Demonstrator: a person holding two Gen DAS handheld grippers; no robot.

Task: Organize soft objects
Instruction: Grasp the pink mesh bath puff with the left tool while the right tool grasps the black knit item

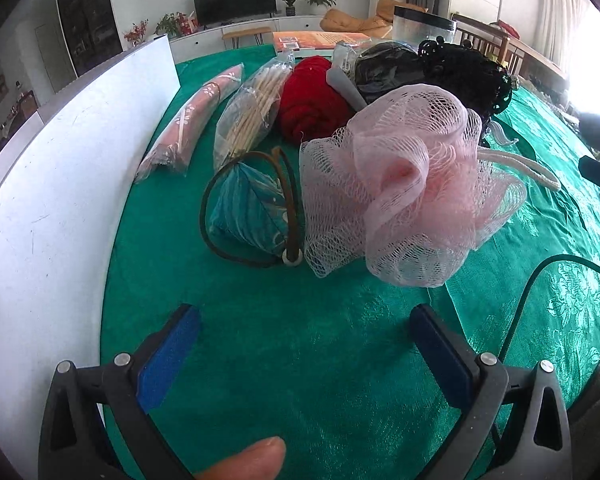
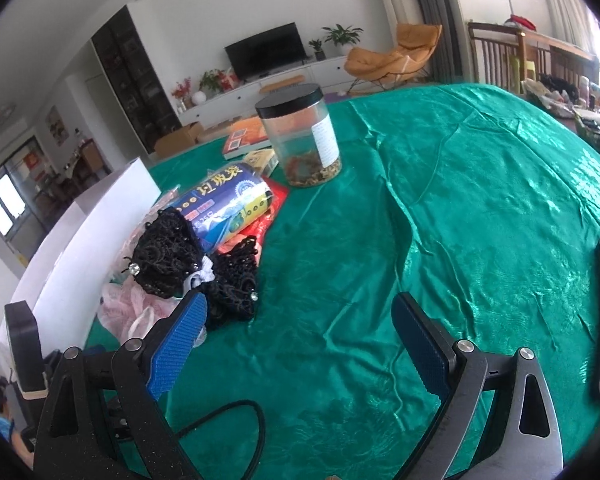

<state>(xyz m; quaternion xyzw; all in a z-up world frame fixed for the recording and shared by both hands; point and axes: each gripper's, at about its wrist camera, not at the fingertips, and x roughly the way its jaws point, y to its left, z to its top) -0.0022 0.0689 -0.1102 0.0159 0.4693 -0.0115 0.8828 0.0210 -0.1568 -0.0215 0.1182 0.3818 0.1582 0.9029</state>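
Observation:
In the left wrist view a pink mesh bath pouf (image 1: pixel 412 184) lies on the green tablecloth (image 1: pixel 300 360), with a teal fabric pouch (image 1: pixel 248 212) on a brown cord to its left, red yarn (image 1: pixel 312 100) behind, and a black lace item (image 1: pixel 464 76) at the back. My left gripper (image 1: pixel 306 320) is open and empty, short of the pouf. In the right wrist view the black lace item (image 2: pixel 172 256) and the pink pouf (image 2: pixel 128 304) sit at the left. My right gripper (image 2: pixel 300 312) is open and empty over bare cloth.
A white board (image 1: pixel 60 200) stands along the left. A pink wrapped roll (image 1: pixel 192 120) and a bag of sticks (image 1: pixel 248 108) lie near it. A clear jar with a black lid (image 2: pixel 300 136), a blue packaged roll (image 2: pixel 228 204), a book (image 2: pixel 244 136) and a black cable (image 2: pixel 236 420) are on the cloth.

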